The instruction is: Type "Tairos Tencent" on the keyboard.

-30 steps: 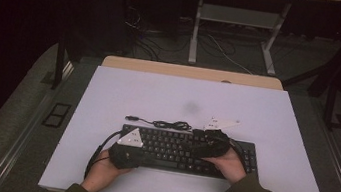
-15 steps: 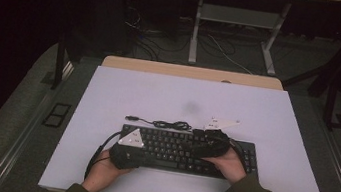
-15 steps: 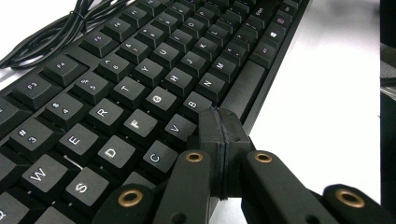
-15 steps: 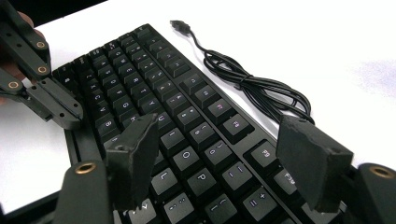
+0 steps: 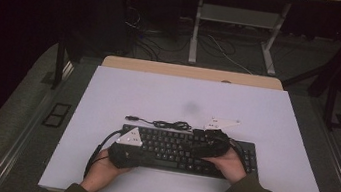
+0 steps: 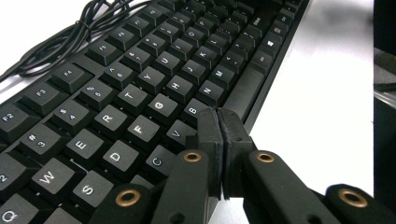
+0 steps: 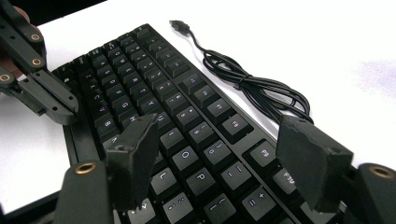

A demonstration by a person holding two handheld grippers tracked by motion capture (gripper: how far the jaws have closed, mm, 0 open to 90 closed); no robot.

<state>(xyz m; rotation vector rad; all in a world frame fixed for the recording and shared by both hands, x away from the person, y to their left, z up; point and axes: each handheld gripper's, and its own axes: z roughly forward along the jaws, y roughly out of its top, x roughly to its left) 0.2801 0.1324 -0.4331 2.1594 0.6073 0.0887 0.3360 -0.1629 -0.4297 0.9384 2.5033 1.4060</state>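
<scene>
Two grippers over keyboard (image 5: 186, 150) — table (image 5: 276, 191) margins bare.

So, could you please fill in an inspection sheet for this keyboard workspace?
Surface: white table, bare beyond the keyboard.
Job's things: black keyboard flat near the front edge.
Clutter: nothing seen.
Grippers: left gripper shut with nothing between the jaws, tips at the keyboard's front edge by the space bar; right gripper open above the keys.
Cables: keyboard cable bundled behind the keyboard, plug loose on the table.
Surroundings: dark floor, desk frame behind.
</scene>
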